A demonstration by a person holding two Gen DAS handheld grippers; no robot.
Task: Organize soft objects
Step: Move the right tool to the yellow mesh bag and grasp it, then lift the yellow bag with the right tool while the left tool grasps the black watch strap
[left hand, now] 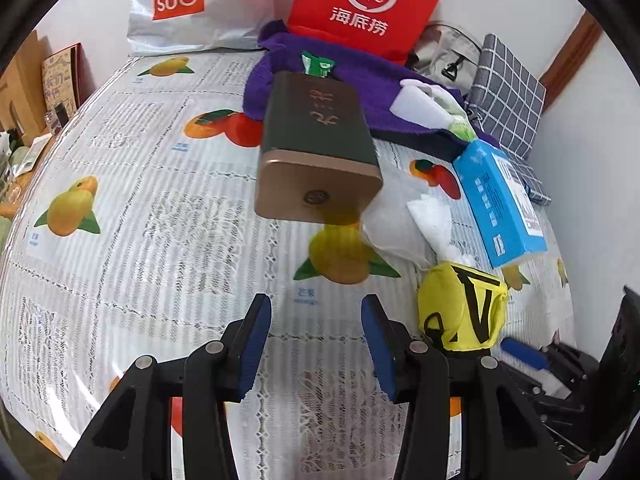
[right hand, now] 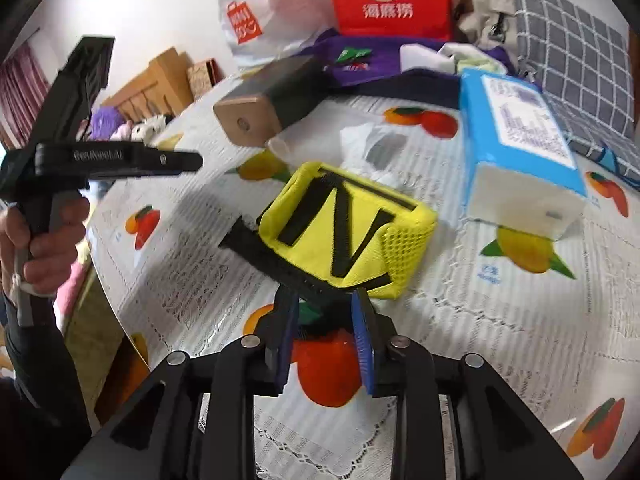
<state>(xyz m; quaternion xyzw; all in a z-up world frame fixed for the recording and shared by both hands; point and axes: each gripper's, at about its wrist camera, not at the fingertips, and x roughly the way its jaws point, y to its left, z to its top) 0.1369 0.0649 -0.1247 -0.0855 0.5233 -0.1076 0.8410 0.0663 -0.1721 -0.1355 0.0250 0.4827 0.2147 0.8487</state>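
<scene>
A table (left hand: 132,208) covered with a white cloth printed with fruit fills both views.

In the left wrist view, the left gripper (left hand: 316,344) sits at the bottom centre, its blue-padded jaws spread wide with only the cloth between them. Just right of it, at the lower right of the frame, lies a yellow fabric pouch (left hand: 464,308) with black strap markings. In the centre a dark green tin (left hand: 320,148) with a gold end lies on its side. A blue tissue pack (left hand: 500,200) lies at the right, and a crumpled white plastic bag (left hand: 404,220) sits between the tin and the pack. Beyond the tin, a purple towel (left hand: 360,76) spreads in front of a red bag (left hand: 368,4) at the top centre, with a white shopping bag (left hand: 180,8) at the upper left.

In the right wrist view, the right gripper (right hand: 324,340) at the bottom centre has its jaws narrowed, close around a black strap edge of the pouch (right hand: 348,232), which tilts up in the middle of the frame. Whether the pads actually pinch the strap is unclear. The tissue pack (right hand: 516,136) is at the right, the tin (right hand: 260,100) at the upper centre. At the left edge, a hand (right hand: 44,244) holds the black handle of the other gripper.
</scene>
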